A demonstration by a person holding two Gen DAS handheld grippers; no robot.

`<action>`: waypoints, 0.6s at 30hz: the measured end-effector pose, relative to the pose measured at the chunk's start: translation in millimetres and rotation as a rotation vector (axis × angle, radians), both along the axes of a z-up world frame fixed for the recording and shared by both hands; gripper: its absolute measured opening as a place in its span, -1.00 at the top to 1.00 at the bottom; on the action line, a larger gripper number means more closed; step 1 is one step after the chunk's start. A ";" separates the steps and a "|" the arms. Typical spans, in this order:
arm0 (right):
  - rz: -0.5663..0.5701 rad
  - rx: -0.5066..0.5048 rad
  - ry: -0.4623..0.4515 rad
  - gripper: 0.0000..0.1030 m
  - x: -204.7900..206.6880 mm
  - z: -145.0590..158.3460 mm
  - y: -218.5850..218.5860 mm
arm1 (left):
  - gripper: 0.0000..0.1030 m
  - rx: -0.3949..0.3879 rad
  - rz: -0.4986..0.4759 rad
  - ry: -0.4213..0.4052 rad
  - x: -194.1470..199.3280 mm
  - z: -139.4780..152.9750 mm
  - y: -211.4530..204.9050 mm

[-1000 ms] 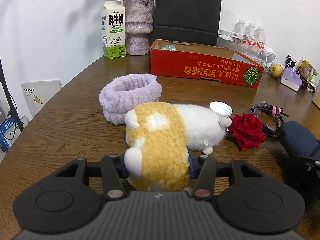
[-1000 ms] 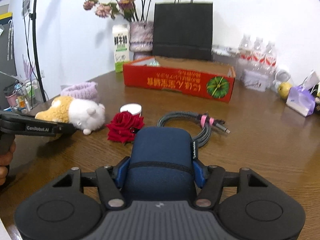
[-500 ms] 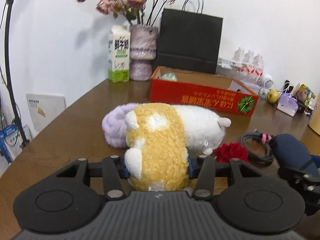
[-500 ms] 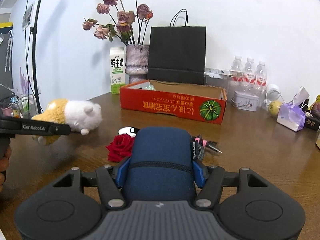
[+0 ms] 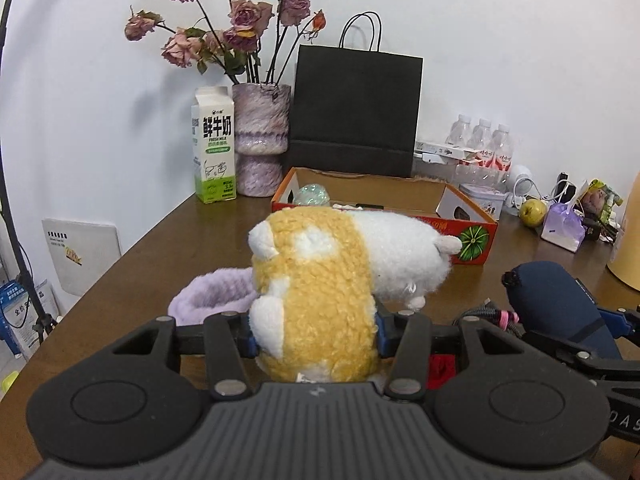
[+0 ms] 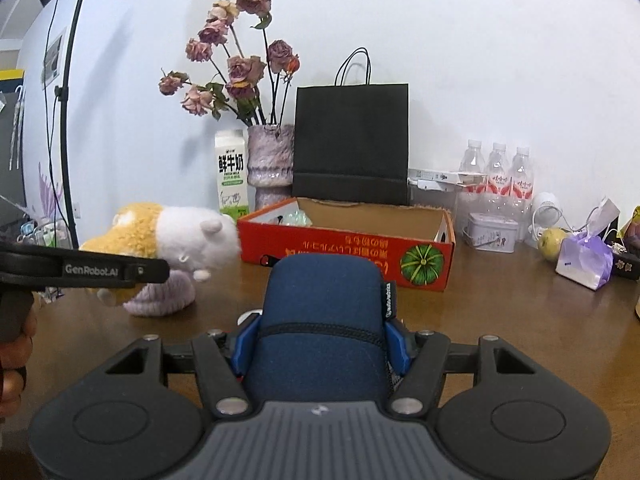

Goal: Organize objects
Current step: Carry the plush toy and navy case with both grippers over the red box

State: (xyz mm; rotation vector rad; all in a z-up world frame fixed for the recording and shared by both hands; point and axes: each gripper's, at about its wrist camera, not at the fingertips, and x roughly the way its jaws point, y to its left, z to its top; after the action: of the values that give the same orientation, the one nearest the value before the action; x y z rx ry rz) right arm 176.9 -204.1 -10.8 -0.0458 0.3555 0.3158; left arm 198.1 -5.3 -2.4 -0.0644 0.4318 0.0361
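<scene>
Left gripper [image 5: 316, 332] clamps plush toy [image 5: 320, 280] (airborne); right gripper [image 6: 320, 344] clamps navy pouch [image 6: 324, 320].

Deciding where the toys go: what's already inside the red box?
Inside the red box, a translucent greenish ball sits at its left end. The near wall hides most of the floor.

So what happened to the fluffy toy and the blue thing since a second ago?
Both went up. The left gripper lifted the plush toy off the table, above the purple headband it lay beside. The right gripper raised the navy pouch too. Both grips stayed clamped. The red box, milk carton and black bag stayed put.
</scene>
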 end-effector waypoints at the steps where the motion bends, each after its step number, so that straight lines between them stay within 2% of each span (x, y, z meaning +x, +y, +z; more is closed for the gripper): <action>1: 0.000 0.002 -0.001 -0.20 1.9 1.3 0.0 | 0.04 -0.001 0.000 0.000 2.6 1.1 -1.0; 18: -0.010 0.029 -0.027 -0.20 51.8 27.0 5.1 | 0.04 -0.011 -0.004 -0.030 51.8 23.8 -18.8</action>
State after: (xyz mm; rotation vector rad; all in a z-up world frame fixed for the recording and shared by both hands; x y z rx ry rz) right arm 228.7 -199.0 16.2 -0.0196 0.3244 0.3097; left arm 249.8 -24.1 21.3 -0.0744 0.4019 0.0287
